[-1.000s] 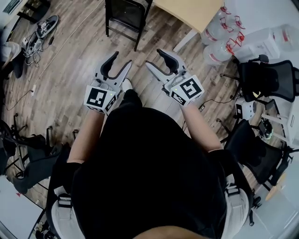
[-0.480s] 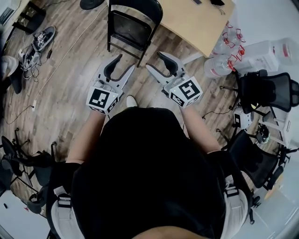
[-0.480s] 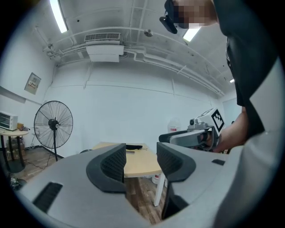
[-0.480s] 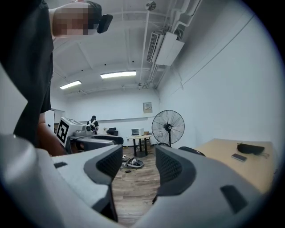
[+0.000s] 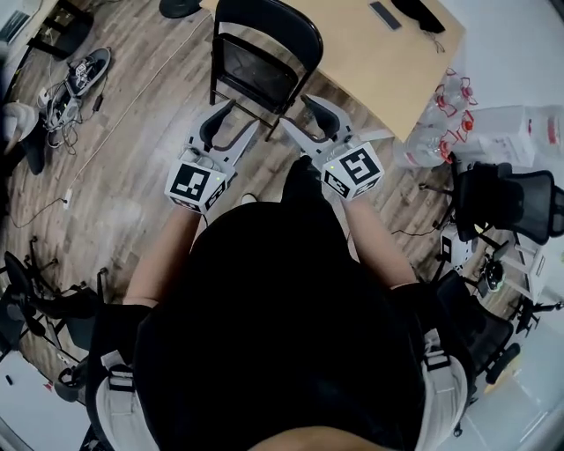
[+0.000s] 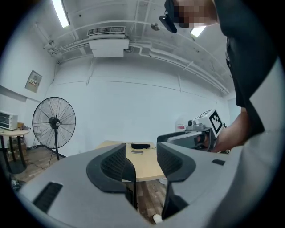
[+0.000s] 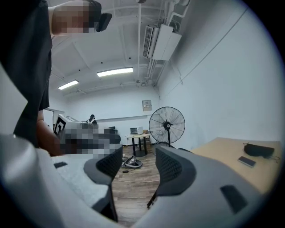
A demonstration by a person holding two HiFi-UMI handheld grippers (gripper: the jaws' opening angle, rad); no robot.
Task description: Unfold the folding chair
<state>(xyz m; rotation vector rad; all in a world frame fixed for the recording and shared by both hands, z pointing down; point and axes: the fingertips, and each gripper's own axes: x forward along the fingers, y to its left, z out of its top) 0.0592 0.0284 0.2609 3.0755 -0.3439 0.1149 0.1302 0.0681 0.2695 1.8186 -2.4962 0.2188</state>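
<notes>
Both claws are out front. The left gripper has its jaws apart with nothing between them, and the right gripper is just as wide and empty. The black folding chair stands just beyond their tips, on the far side, beside the wooden table, with neither claw on it.

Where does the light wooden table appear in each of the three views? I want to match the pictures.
Head view: light wooden table at top right, past the black folding chair.
Left gripper view: table low centre, between the open jaws of the left gripper.
Right gripper view: table at the right edge, mid height.
Shared landmark: the black pouch lying on it.
</notes>
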